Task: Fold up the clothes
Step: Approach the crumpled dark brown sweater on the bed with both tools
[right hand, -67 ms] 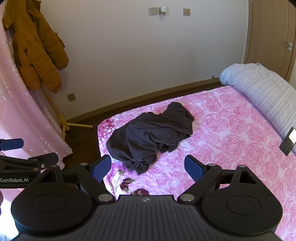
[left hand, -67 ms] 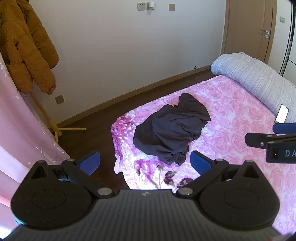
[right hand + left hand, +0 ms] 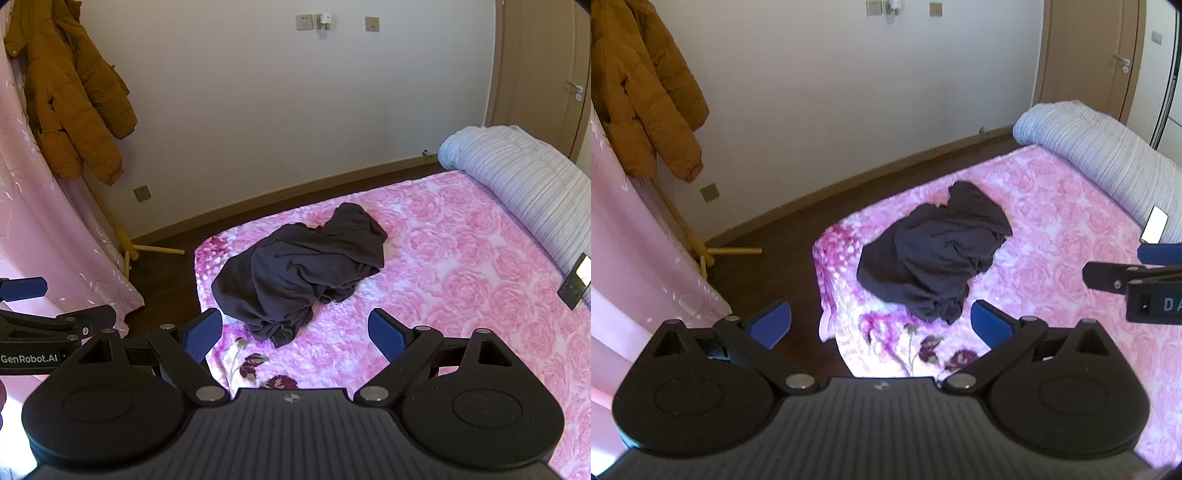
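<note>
Nothing has visibly moved: I hold the left hand-held gripper (image 3: 881, 325) and right hand-held gripper (image 3: 295, 334) wide open, empty, near the crumpled dark garment (image 3: 299, 269) on the bed (image 3: 461, 258), unfolded.

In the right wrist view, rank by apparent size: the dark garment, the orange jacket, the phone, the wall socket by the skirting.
Largest to smallest:
1. dark garment and orange jacket, too alike to separate; the jacket is cropped and farther away
2. phone
3. wall socket
</note>
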`<state>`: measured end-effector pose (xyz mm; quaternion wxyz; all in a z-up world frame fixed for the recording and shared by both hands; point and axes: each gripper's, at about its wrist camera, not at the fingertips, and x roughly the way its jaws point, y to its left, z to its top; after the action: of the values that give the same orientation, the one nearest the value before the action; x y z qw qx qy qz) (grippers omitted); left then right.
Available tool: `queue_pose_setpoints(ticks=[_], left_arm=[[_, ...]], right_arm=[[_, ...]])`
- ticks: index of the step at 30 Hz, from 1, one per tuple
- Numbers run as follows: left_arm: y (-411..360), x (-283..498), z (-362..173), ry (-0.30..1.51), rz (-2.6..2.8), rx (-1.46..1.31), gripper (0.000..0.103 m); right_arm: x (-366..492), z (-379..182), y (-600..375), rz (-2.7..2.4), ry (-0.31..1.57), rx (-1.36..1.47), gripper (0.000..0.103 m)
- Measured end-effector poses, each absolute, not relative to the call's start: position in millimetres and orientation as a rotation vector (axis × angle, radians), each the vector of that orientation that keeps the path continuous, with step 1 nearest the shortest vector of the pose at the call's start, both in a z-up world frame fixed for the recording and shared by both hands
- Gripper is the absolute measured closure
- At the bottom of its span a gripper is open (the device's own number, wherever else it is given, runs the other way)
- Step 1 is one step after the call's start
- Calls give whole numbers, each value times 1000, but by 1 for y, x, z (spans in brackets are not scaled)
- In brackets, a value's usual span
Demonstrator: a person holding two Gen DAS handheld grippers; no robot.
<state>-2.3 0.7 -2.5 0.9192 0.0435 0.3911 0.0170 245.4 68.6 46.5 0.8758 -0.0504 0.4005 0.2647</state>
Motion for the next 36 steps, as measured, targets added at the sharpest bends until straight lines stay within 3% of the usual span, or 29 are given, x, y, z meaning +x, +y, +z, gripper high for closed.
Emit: queue_pose_setpoints(ticks=[36], left_arm=[[7,-7,-4,850,11,70,1]], right_arm=[[234,49,71,548,828,-109,15]])
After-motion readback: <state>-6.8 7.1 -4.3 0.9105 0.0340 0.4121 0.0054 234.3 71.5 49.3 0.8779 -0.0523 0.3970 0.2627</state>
